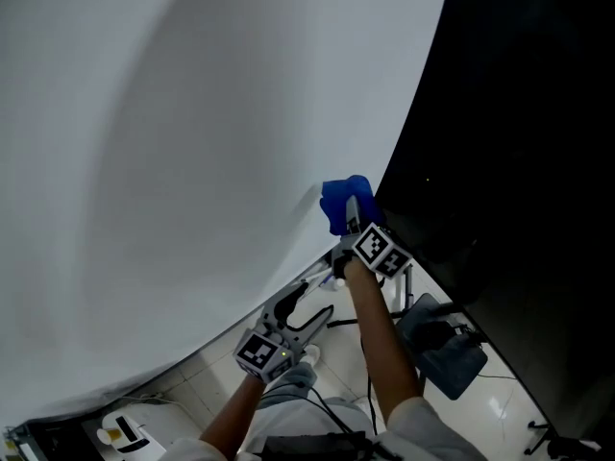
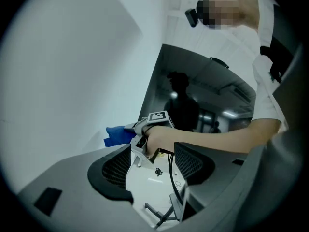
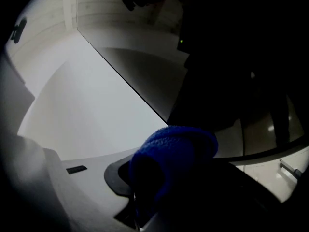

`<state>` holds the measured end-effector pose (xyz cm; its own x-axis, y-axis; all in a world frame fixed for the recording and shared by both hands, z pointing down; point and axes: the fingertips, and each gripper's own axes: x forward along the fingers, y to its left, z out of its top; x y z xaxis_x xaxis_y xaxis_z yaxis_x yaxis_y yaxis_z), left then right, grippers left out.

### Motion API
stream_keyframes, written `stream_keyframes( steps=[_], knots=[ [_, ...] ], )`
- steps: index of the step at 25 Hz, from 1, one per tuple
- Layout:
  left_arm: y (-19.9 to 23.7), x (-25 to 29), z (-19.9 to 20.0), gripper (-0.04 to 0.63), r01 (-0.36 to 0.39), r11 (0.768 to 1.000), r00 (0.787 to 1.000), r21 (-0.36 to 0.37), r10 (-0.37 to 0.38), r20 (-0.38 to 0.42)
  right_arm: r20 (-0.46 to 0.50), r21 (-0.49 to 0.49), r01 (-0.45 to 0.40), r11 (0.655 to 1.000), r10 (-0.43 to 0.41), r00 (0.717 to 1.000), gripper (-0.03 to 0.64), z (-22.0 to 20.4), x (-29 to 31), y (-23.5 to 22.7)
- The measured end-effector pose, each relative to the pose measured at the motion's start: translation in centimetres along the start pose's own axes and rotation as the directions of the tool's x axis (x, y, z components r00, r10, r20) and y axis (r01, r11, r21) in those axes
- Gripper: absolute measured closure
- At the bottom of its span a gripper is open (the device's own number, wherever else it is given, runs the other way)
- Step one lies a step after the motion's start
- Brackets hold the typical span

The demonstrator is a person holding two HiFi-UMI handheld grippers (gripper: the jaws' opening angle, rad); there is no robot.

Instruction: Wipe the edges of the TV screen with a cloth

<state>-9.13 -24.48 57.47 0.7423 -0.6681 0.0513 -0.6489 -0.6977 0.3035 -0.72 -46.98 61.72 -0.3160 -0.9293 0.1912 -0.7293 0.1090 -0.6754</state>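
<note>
Protruding from the right claw point(image 1: 352, 217), blue cloth point(image 1: 339, 198) sits beside TV screen point(image 1: 519, 161).

The cloth point(image 1: 344, 203) lies between the wall point(image 1: 173, 161) and the TV screen point(image 1: 519, 113).

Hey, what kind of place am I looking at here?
Probably an indoor room, maybe an office or lab: a big black TV screen stands by a plain white wall over a pale tiled floor.

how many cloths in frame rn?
1. A blue cloth is clamped in the right gripper, up by the TV screen's edge, next to the white wall. The left gripper is open and holds none. No other cloth shows.
</note>
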Motion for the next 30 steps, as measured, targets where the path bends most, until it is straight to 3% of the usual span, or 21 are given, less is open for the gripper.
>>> stream_keyframes(
  steps=[4,11,16,24,30],
  knots=[
    [-0.4,0.1,0.5,0.322,0.025,1.000,0.999,0.017,-0.025,0.024,0.106,-0.102,-0.048,0.994,0.059,0.993,0.535,4.3,-0.3,3.9],
    [-1.8,0.6,3.8,0.322,0.053,0.998,0.995,0.038,-0.057,0.086,0.193,-0.177,-0.112,0.978,0.146,0.970,0.535,10.5,-2.2,9.6],
    [-3.1,0.6,6.0,0.322,0.071,0.983,0.990,0.167,-0.090,0.106,0.260,-0.226,-0.156,0.962,0.214,0.942,0.535,15.3,-3.5,14.4],
    [-4.0,0.0,11.9,0.322,0.049,0.976,0.978,0.213,-0.090,0.189,0.335,-0.324,-0.206,0.923,0.315,0.888,0.535,22.2,-5.2,21.4],
    [-4.1,-0.9,18.4,0.322,0.043,0.938,0.960,0.344,-0.134,0.245,0.361,-0.370,-0.251,0.894,0.388,0.848,0.535,27.5,-6.1,27.5]
  ],
)
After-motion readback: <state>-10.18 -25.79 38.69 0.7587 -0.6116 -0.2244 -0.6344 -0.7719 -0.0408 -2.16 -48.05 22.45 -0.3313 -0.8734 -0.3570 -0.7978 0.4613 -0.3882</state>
